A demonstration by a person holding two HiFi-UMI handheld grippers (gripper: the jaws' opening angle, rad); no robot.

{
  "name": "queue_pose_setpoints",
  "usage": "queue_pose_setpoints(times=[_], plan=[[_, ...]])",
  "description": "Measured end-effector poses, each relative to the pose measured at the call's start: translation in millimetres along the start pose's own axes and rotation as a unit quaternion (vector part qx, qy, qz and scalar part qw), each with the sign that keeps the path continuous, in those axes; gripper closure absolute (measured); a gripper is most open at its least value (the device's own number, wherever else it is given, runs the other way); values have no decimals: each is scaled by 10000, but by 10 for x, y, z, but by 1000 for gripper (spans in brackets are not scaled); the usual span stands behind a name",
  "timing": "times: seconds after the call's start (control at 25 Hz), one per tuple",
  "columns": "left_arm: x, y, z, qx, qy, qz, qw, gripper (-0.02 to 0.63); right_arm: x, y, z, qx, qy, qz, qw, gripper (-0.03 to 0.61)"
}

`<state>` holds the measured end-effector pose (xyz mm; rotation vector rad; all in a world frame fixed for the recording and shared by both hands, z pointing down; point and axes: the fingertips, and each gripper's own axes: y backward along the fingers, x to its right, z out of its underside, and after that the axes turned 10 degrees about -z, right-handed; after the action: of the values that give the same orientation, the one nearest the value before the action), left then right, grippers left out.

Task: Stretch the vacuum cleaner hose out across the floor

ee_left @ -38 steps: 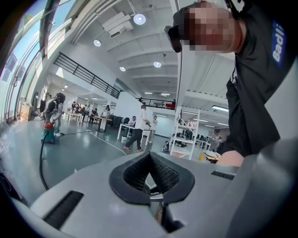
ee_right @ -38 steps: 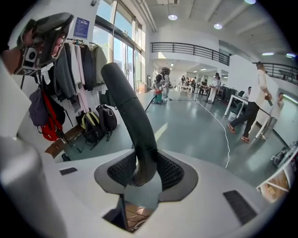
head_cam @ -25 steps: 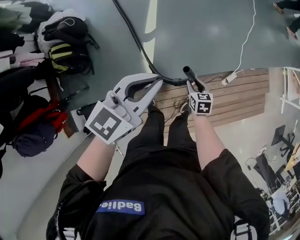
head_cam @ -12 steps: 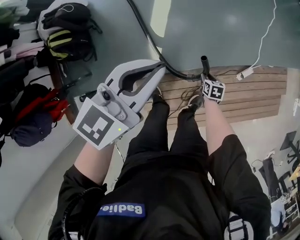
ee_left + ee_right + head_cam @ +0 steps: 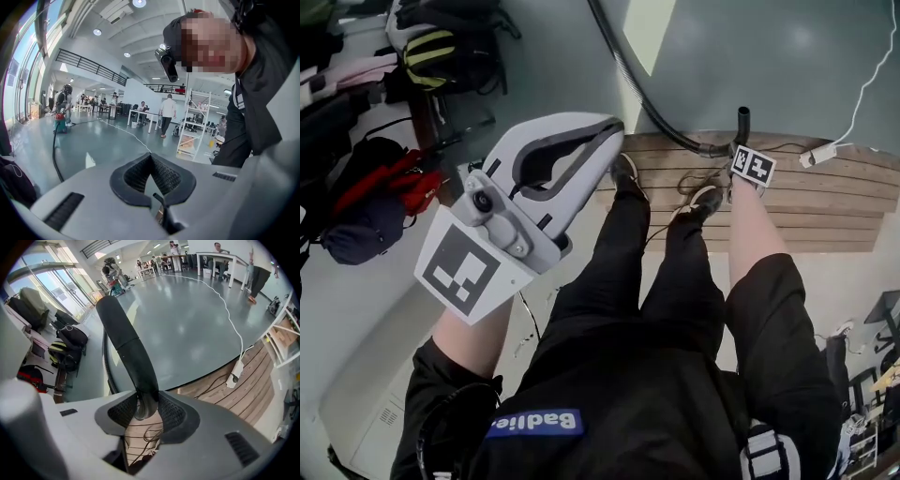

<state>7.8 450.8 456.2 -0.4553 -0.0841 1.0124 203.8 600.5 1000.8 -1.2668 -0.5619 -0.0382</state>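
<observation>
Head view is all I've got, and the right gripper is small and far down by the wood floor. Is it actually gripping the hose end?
Observer: Yes, in the right gripper view the right gripper is clamped on the black end tube.
Operator: And the left one?
Observer: The left gripper is shut, pad tips touching, nothing between them.
Operator: Where's the vacuum?
Observer: Far across the grey floor in the left gripper view stands the vacuum cleaner, the hose leading to it.

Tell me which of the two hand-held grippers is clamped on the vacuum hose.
The right hand-held gripper: the black hose end sits pinched between its jaws, while the left hand-held gripper is shut on nothing.
</observation>
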Motion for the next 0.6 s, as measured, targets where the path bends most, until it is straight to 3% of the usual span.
queue_pose_setpoints(times=[0.32, 0.6], plan=[[81, -182, 326, -88, -45, 120, 9999, 618, 316, -452, 77, -19, -339, -108, 9994, 434], [143, -623, 852, -155, 0, 344, 9993, 618, 672, -1031, 93, 71, -521, -232, 9983, 434]])
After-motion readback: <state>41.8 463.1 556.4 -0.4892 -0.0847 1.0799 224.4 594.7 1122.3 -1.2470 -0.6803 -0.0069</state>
